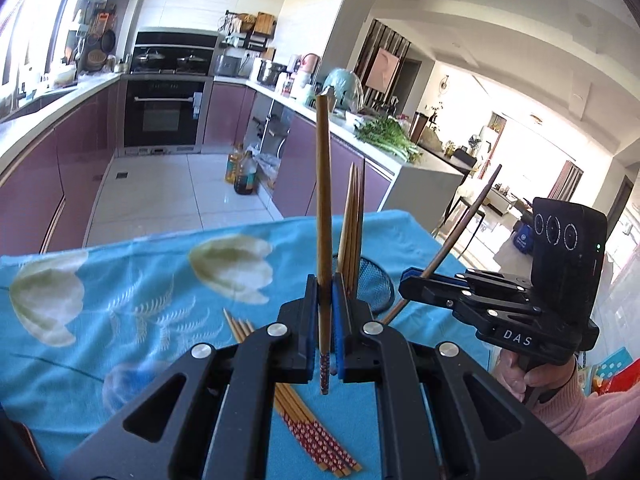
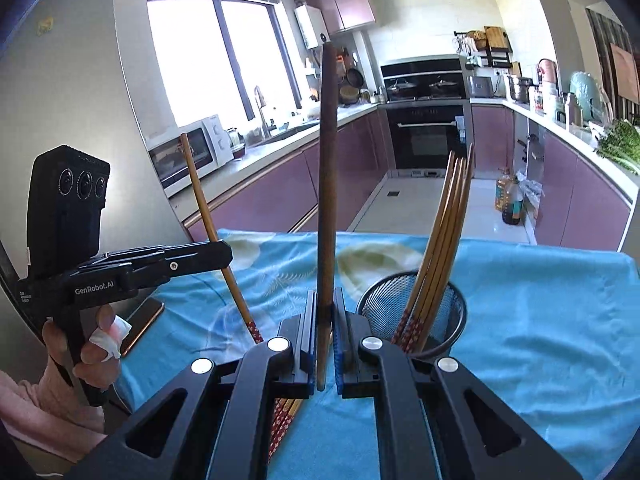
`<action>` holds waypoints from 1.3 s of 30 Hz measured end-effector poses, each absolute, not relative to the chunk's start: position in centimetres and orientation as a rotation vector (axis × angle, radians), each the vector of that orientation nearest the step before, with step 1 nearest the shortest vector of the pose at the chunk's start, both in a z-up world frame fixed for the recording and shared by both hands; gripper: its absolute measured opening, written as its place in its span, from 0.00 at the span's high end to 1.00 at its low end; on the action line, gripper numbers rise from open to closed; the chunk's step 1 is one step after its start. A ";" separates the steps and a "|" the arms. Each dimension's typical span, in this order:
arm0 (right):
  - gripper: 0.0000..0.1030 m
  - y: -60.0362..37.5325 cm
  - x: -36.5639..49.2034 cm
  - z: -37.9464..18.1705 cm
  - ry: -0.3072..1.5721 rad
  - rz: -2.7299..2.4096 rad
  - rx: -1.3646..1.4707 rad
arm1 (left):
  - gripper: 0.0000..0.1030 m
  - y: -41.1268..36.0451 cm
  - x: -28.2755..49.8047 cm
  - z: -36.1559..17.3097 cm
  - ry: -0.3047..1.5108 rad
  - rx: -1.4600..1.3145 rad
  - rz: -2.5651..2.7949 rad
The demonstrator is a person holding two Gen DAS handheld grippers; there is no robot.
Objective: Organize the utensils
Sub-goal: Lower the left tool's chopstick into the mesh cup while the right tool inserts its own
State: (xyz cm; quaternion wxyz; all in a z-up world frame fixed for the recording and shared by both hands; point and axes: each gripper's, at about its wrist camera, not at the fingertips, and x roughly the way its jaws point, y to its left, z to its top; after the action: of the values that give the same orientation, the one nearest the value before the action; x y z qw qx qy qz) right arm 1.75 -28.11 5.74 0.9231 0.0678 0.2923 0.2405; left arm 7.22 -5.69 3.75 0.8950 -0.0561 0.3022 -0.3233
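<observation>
My left gripper (image 1: 325, 312) is shut on a light wooden chopstick (image 1: 323, 200) with a red patterned end, held upright; it also shows in the right wrist view (image 2: 208, 216). My right gripper (image 2: 325, 320) is shut on a dark brown chopstick (image 2: 327, 184), held upright; in the left wrist view this gripper (image 1: 412, 280) holds it (image 1: 460, 236) tilted. A black mesh holder (image 2: 412, 312) just right of my right gripper holds several chopsticks (image 2: 444, 240). In the left wrist view the holder (image 1: 376, 284) sits behind my fingers. Several loose chopsticks (image 1: 312, 428) lie on the blue cloth.
The table wears a blue flowered cloth (image 1: 140, 292). A phone (image 2: 142, 324) lies at its left edge. Beyond are purple kitchen cabinets (image 2: 280, 188), an oven (image 2: 428, 136), oil bottles on the floor (image 1: 242, 172) and greens on the counter (image 1: 384, 134).
</observation>
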 end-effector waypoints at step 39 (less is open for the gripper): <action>0.92 -29.4 7.9 3.3 0.709 0.356 0.112 | 0.90 -15.5 12.0 2.6 0.721 0.111 -0.701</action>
State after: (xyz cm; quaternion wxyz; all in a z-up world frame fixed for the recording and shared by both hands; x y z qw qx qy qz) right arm 7.88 -29.42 3.32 0.9208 0.0545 0.3453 0.1733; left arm 12.03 -15.49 2.61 0.8749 0.0531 0.3451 -0.3356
